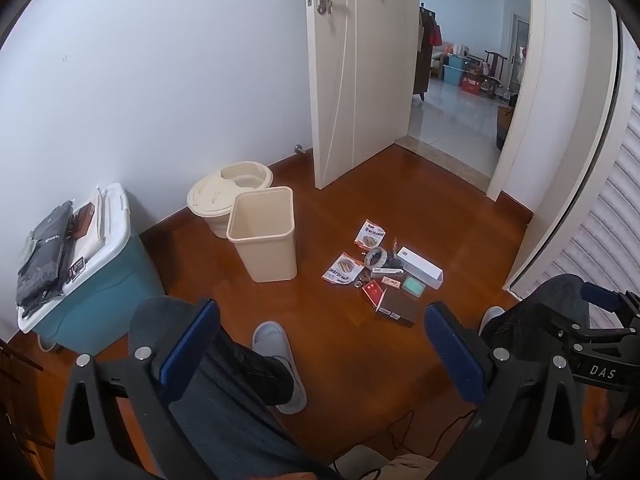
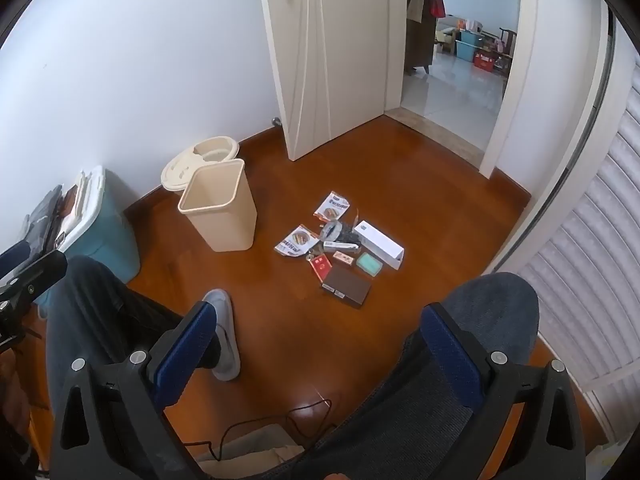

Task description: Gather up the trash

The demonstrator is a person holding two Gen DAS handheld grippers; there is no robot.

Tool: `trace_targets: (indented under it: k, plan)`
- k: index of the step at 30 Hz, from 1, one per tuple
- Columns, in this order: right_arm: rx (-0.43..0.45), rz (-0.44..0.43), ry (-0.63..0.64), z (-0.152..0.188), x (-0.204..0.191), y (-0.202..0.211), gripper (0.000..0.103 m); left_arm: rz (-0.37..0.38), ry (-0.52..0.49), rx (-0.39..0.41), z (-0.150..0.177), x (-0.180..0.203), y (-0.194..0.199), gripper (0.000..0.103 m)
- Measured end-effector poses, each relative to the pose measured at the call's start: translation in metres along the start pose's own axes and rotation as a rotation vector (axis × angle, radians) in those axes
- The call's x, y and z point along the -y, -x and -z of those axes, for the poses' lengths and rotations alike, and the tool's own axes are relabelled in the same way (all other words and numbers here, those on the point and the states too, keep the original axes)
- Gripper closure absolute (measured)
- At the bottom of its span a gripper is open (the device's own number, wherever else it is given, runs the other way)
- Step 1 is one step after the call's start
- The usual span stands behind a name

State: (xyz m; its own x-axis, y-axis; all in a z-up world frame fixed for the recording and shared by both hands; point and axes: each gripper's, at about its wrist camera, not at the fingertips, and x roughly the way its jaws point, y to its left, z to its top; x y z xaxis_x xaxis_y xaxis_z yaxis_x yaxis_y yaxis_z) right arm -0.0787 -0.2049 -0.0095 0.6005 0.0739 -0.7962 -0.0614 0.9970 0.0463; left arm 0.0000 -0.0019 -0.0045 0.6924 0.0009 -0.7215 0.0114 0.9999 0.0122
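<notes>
While both of my tools hang over the wooden floor [image 1: 344, 360], my left gripper [image 1: 320, 344] has its jaws spread as wide as they go, with nothing between the blue pads but my own knee and a grey slipper [image 1: 276, 354] below. My right gripper [image 2: 320, 344] stands just as wide and holds nothing either.

From the left wrist view, the pile of trash [image 1: 384, 276] lies on the floor at about one o'clock, well apart from both jaws. In it I make out two snack wrappers [image 1: 370, 236], one at the far edge and one at the pile's nine o'clock side, a roll of tape [image 1: 376, 257] between them, a long white box [image 1: 420, 267] at the three o'clock side, a small green packet [image 1: 413, 285] beside that box, a red packet [image 1: 372, 292], and a dark brown box [image 1: 398, 307] at the near edge, closest to me.

At eleven o'clock stands the beige waste bin [image 1: 266, 236], upright and open, near the pile but not touching it. Behind it, against the wall, sits a round cream bucket [image 1: 224, 196]. At nine o'clock is a teal storage box [image 1: 100, 292] with a white lid carrying dark folded bags [image 1: 44, 256]. A white door [image 1: 360, 72] stands ajar at twelve o'clock.
</notes>
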Motion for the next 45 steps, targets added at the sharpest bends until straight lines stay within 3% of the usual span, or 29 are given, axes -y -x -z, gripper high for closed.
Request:
trace_targets:
  k: [45]
  plan:
    - [-0.005,-0.005,0.002,-0.0014,-0.0034,-0.0018,0.0,0.0,0.006,-0.002,-0.0043,0.0005,-0.0005,0.0]
